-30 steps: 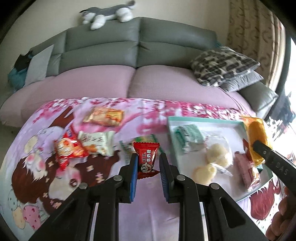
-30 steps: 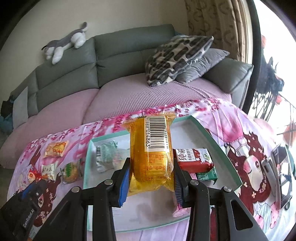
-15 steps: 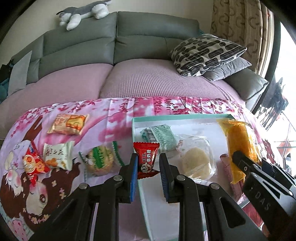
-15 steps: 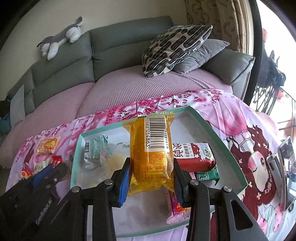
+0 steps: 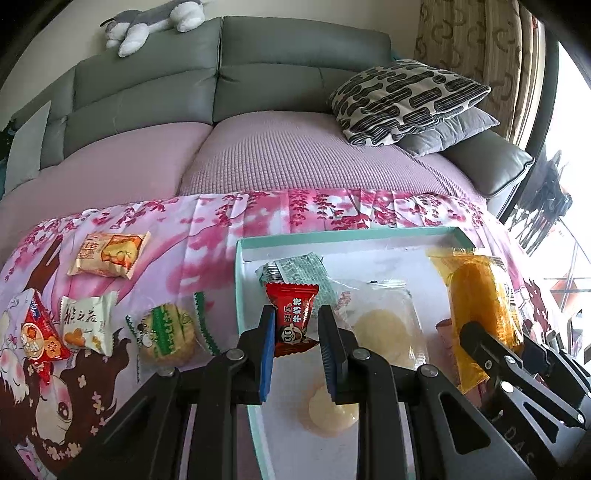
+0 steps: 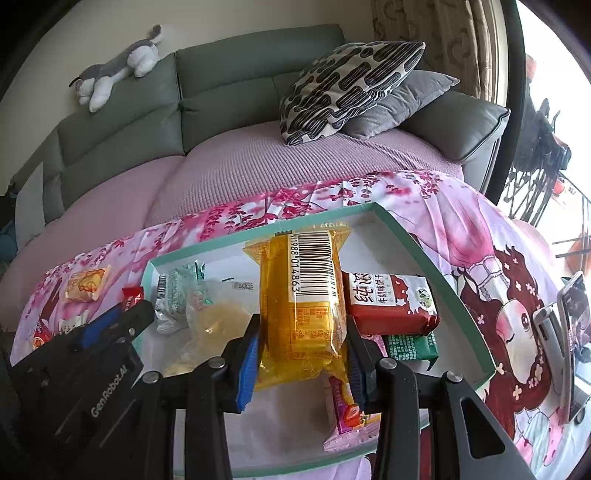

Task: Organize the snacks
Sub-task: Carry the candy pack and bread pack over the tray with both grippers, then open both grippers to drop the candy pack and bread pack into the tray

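Sofa (image 5: pixel 258 110) behind, grey back, plush toy (image 5: pixel 155 18) on top, patterned pillow (image 5: pixel 406 99) at right. Pink printed cloth (image 5: pixel 207 236) over table. Teal-rimmed tray (image 6: pixel 424 254) on cloth, white floor, holding green pack (image 5: pixel 299 269), clear-wrapped pale cakes (image 5: pixel 384 325), red biscuit box (image 6: pixel 391 302), pink strawberry pack (image 6: pixel 347 417). Right gripper (image 6: pixel 301 363) over tray, clamped on yellow cake pack (image 6: pixel 299 306), barcode up, pack sticking forward between blue pads. Left gripper (image 5: pixel 297 350) just above tray's left edge, pinched on red candy packet (image 5: pixel 293 317), upright between pads. Loose on cloth left of tray: orange-white pack (image 5: pixel 110 254), white pack (image 5: pixel 86 321), red pouch (image 5: pixel 37 332), green-striped cookie (image 5: pixel 170 332).
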A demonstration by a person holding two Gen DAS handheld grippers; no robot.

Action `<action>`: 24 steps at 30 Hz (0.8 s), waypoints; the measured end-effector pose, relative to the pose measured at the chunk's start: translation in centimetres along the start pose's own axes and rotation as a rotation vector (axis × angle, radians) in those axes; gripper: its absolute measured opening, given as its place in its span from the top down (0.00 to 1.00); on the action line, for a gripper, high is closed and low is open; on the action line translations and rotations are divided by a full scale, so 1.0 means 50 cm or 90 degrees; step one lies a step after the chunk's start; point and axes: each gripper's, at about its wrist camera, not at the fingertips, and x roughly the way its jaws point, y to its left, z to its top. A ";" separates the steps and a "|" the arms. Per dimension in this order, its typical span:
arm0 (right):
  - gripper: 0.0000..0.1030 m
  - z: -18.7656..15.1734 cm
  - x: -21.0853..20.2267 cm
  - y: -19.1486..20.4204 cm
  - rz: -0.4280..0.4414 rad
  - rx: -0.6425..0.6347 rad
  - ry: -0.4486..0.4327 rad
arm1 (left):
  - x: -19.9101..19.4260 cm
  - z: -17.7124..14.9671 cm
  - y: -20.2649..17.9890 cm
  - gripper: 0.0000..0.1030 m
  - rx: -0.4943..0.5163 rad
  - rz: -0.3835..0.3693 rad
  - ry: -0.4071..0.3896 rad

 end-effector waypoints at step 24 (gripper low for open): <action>0.46 -0.002 0.013 0.014 -0.028 -0.016 0.013 | -0.004 -0.001 0.062 0.31 -0.091 0.043 0.043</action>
